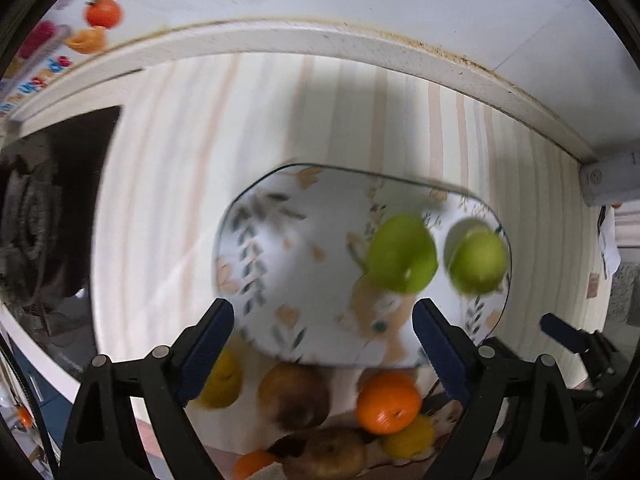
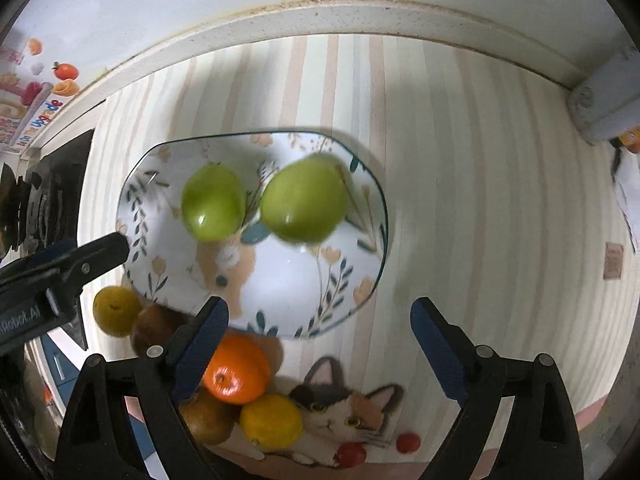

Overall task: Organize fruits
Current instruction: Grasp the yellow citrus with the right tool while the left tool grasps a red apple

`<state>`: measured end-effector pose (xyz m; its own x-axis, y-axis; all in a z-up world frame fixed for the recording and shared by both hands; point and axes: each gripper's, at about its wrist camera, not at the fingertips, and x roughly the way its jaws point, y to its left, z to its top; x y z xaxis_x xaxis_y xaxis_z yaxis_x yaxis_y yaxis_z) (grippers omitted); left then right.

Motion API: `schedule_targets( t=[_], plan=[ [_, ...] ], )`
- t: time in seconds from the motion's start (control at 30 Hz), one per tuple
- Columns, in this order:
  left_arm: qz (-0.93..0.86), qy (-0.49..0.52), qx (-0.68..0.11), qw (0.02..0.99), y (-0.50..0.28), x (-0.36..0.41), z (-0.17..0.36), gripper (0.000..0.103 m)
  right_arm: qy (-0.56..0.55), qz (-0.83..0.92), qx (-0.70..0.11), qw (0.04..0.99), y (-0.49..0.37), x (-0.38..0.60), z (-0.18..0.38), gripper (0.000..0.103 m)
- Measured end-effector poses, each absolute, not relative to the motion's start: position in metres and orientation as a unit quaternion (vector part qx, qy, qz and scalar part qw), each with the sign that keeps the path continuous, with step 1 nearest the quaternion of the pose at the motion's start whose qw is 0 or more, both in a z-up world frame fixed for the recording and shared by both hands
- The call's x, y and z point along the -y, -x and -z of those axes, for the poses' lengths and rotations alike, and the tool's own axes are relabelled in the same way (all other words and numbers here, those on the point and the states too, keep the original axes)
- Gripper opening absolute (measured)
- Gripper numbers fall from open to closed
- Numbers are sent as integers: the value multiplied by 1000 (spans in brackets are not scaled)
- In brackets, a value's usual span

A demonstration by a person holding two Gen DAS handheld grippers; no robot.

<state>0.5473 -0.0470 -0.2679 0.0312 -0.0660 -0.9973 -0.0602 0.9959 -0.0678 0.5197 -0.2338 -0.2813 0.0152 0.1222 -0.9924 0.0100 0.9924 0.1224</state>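
Note:
A white floral plate lies on the striped mat and holds two green apples. In front of the plate lie an orange, yellow lemons and brown fruits. My left gripper is open and empty over the plate's near rim. My right gripper is open and empty over the plate's near right rim. The left gripper's finger shows at the left in the right wrist view.
A black stove stands at the left. A white wall ledge runs behind the mat. Two small red fruits lie by a cat picture on the mat. A white fixture sits at right.

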Motion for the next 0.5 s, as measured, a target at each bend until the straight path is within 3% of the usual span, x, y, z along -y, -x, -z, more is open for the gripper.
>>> schedule_targets(
  t=[0.5],
  plan=[
    [6, -6, -585, 811, -445, 22, 178, 91, -52, -28, -617, 785, -432, 203, 187, 95]
  ],
)
